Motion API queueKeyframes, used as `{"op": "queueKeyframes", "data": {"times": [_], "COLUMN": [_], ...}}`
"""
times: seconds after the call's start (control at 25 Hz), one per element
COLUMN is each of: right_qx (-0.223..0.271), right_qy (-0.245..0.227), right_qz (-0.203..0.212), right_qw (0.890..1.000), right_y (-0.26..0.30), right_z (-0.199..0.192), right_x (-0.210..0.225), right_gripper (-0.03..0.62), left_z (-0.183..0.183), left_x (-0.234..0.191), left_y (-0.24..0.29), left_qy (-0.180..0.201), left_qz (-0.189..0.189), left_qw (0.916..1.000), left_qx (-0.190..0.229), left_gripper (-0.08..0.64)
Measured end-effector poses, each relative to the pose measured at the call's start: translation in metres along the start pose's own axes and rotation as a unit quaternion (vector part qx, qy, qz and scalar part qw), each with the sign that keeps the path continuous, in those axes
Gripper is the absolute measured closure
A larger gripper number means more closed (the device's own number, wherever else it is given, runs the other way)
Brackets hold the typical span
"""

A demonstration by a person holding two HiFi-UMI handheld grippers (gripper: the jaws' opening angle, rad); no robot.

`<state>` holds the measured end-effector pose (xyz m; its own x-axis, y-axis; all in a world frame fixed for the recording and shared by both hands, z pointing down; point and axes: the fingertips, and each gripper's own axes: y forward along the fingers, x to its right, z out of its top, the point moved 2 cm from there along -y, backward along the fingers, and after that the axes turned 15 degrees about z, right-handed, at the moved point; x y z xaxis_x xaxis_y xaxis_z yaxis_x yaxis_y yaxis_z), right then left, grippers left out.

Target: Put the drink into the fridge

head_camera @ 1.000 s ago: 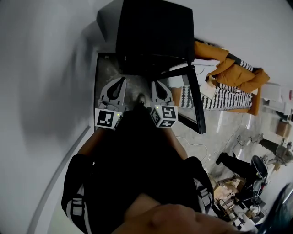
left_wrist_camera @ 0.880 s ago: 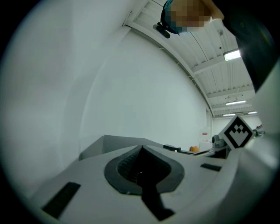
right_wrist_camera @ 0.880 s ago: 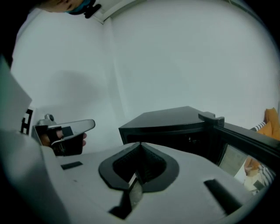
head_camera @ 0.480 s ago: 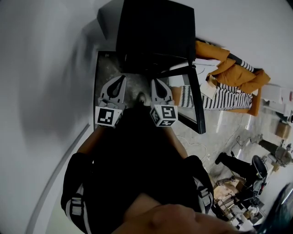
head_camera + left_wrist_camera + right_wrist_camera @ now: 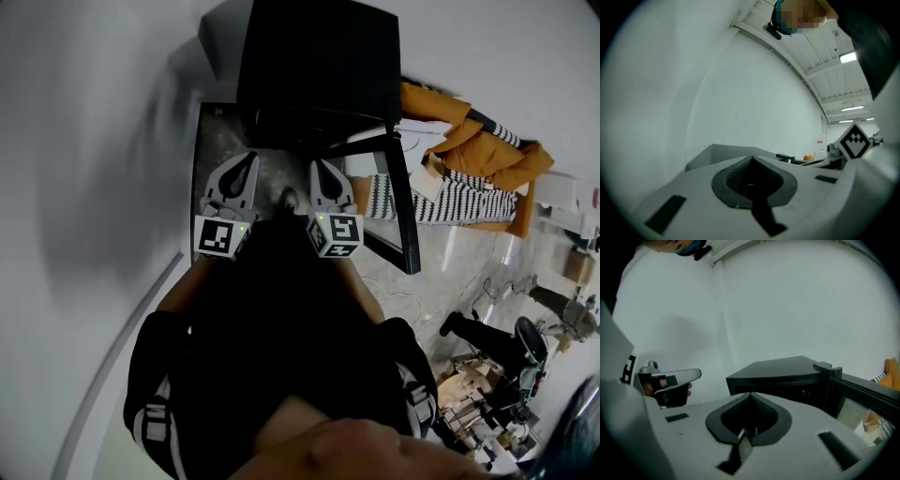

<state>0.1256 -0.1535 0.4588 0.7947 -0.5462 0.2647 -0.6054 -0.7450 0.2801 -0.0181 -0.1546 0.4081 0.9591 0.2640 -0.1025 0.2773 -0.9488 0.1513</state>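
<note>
Fridge [image 5: 319, 66], one, black, stands just ahead of my left tool [image 5: 247, 165] and right tool [image 5: 320, 171], its single door [image 5: 405, 216] swung open beyond the right one. Both tools are closed, empty, side by side.

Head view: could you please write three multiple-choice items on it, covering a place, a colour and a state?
1. The fridge stands: A) ahead of the left hand-held gripper and the right hand-held gripper; B) behind them; C) between them.
2. The fridge is: A) white; B) black; C) orange.
3. The fridge door is: A) shut; B) open; C) missing.
Answers: 1 A, it lies beyond both jaw tips; 2 B, its casing is black; 3 B, the door swings out to the right.
</note>
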Motion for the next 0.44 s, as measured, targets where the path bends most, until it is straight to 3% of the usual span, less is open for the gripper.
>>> {"op": "queueKeyframes", "data": {"times": [0.44], "right_qx": [0.003], "right_qy": [0.005], "right_qz": [-0.001], "right_qw": [1.0], "right_y": [-0.0013], "right_z": [0.0006], "right_x": [0.0024], "right_gripper": [0.591], "left_z": [0.0002], "left_x": [0.007], "left_y": [0.0005], "left_qy": [0.002], "left_qz": [-0.008], "left_qw": [1.0], "left_qx": [-0.002], "left_gripper": [0.555]}}
